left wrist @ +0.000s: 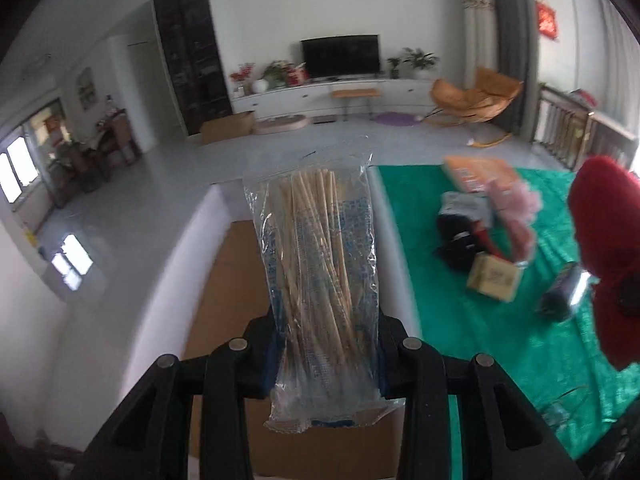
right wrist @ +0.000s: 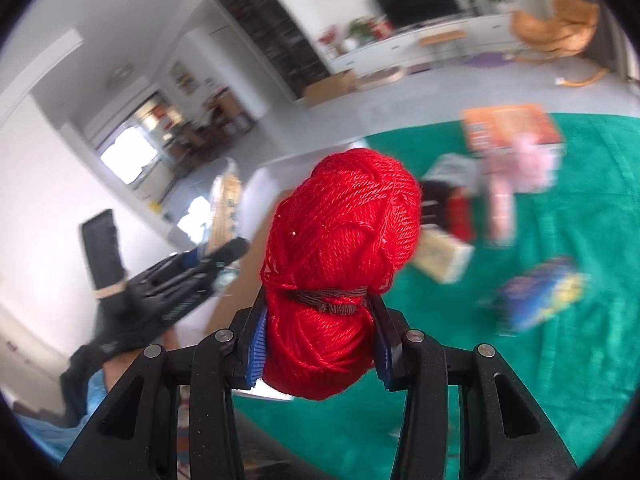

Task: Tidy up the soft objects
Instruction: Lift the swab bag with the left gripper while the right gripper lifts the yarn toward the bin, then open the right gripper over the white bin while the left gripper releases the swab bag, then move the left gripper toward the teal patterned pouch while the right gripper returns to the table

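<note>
your left gripper (left wrist: 326,354) is clamped across the lower part of a clear plastic bag of thin wooden sticks (left wrist: 320,264), held upright over a brown cardboard box (left wrist: 224,280) that sits just beside the green cloth-covered table (left wrist: 460,320). your right gripper (right wrist: 320,344) is squeezed onto a red skein of yarn bound with a dark cord (right wrist: 340,248), fingers biting below the cord, skein standing up above the green cloth.

beyond the tools, blurred in both views: a heap on the cloth — dark fabric bundle (left wrist: 460,240), pink fluffy item (left wrist: 520,208), orange flat packet (left wrist: 476,174), small tan box (left wrist: 494,278).

risks, as i read it:
- bag is slick and gripped low; a tilt could let it slide out or flop sideways and miss the box.
- yarn compresses; the grip may loosen, or strands could snag on the pads at release.
- both grippers are close together; you could clip one with the other.
</note>
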